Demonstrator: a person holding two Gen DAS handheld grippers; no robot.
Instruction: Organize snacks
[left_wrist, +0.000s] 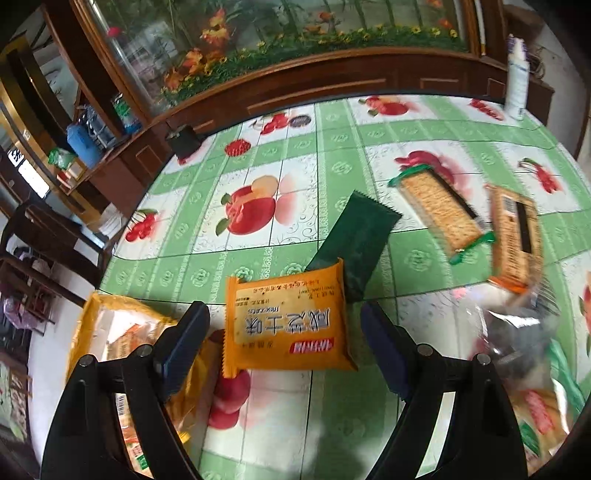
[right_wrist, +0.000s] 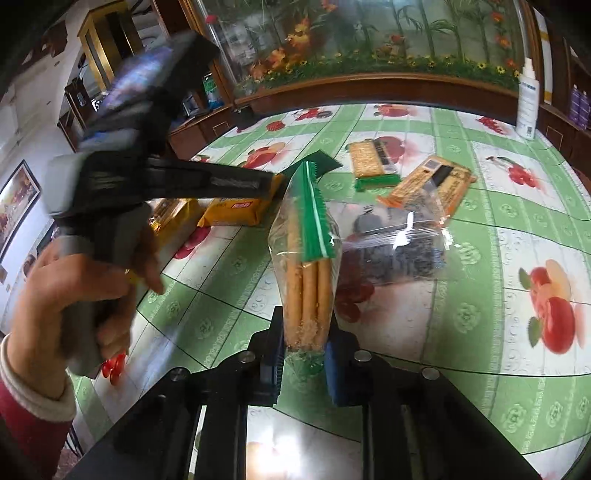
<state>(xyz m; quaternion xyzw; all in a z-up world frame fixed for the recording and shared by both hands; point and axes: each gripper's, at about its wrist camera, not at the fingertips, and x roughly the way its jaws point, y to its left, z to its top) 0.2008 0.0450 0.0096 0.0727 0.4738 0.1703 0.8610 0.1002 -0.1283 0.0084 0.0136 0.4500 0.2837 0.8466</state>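
My left gripper (left_wrist: 286, 338) is open, its fingers either side of an orange cracker pack (left_wrist: 290, 325) lying on the fruit-print tablecloth. A dark green packet (left_wrist: 352, 245) lies just beyond it. My right gripper (right_wrist: 303, 363) is shut on a clear cracker pack with green stripe (right_wrist: 306, 258), held upright above the table. The left gripper (right_wrist: 236, 181) shows in the right wrist view over the orange pack (right_wrist: 236, 212). A green-ended cracker pack (left_wrist: 439, 212) and an orange-ended pack (left_wrist: 513, 242) lie further right.
A large yellow snack bag (left_wrist: 122, 343) lies at the table's left edge. A clear plastic bag (right_wrist: 399, 243) sits mid-table. A white bottle (right_wrist: 528, 103) stands at the far right edge. A wooden cabinet with an aquarium (left_wrist: 280, 40) is behind.
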